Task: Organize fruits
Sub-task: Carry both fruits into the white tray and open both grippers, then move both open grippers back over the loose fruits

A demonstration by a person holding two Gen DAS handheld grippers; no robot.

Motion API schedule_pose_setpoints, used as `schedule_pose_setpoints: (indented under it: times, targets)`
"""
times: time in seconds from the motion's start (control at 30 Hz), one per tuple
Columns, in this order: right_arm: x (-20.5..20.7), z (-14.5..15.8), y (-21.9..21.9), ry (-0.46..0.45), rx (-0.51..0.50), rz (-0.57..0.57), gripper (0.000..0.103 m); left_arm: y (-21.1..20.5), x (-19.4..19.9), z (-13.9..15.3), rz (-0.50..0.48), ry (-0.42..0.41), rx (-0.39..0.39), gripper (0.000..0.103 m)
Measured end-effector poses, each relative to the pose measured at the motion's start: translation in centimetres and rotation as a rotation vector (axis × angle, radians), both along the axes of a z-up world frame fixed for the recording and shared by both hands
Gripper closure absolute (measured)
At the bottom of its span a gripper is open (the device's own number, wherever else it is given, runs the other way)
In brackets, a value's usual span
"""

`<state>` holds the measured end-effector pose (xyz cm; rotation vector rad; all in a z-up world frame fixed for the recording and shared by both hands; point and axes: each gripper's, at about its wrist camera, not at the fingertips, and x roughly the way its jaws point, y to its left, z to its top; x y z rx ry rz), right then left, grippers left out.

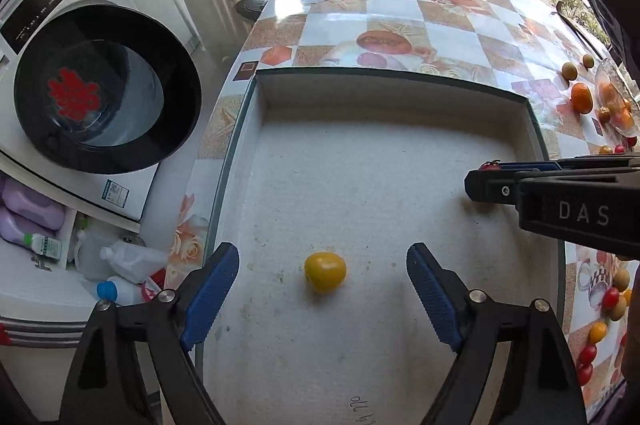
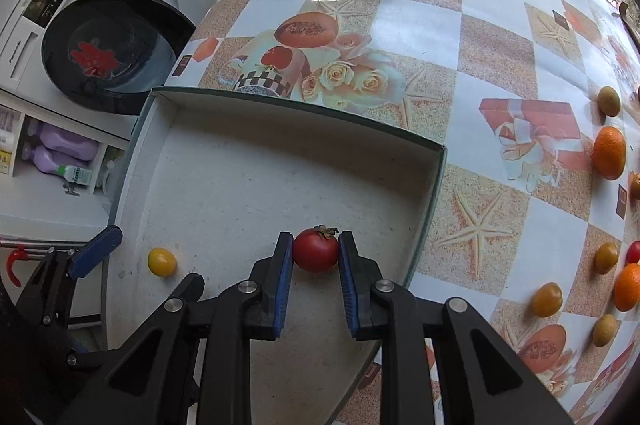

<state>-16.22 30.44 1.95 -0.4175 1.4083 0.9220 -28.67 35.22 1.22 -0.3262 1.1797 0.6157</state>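
A shallow white box sits on the patterned table. A yellow tomato lies on its floor. My left gripper is open above the box, its blue fingers on either side of the yellow tomato and apart from it. It also shows in the right wrist view at the left. My right gripper is shut on a red tomato over the box's right part. In the left wrist view the right gripper reaches in from the right, and the red tomato barely shows.
Loose fruit lies on the table to the right: oranges, brown kiwis, yellow tomatoes and red tomatoes. A clear dish holds more fruit. A washing machine and bottles stand left of the table.
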Motion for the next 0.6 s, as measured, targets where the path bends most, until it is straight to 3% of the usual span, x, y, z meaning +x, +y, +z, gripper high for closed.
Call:
schedule_pose_setpoints:
  times: [0.03,0.1,0.17,0.2,0.4,0.6]
  targets:
    - [0.0,-0.2,0.2,0.005,0.000,0.002,0.072,0.1,0.0,-0.1,-0.002,0.005,-0.005,0.016]
    - [0.0,-0.1,0.4,0.015,0.014,0.008,0.044,0.0,0.0,-0.1,-0.005,0.009,-0.012,0.016]
    - [-0.1,0.5,0.6,0.005,0.036,0.011,0.026,-0.1,-0.1,0.0,-0.005,0.014,-0.012,0.016]
    - [0.0,0.9,0.6,-0.007,0.044,0.004,0.023,-0.3,-0.1,0.1,-0.005,0.014,-0.012,0.016]
    - [1.2,3.4,-1.6,-0.019,0.102,-0.071,0.023,-1.7,0.3,1.6,-0.037,0.001,-0.002,0.016]
    - [2.9,4.9,-7.1,-0.037,0.101,-0.166,0.023,-4.5,2.9,3.3,-0.098,-0.022,-0.003,0.016]
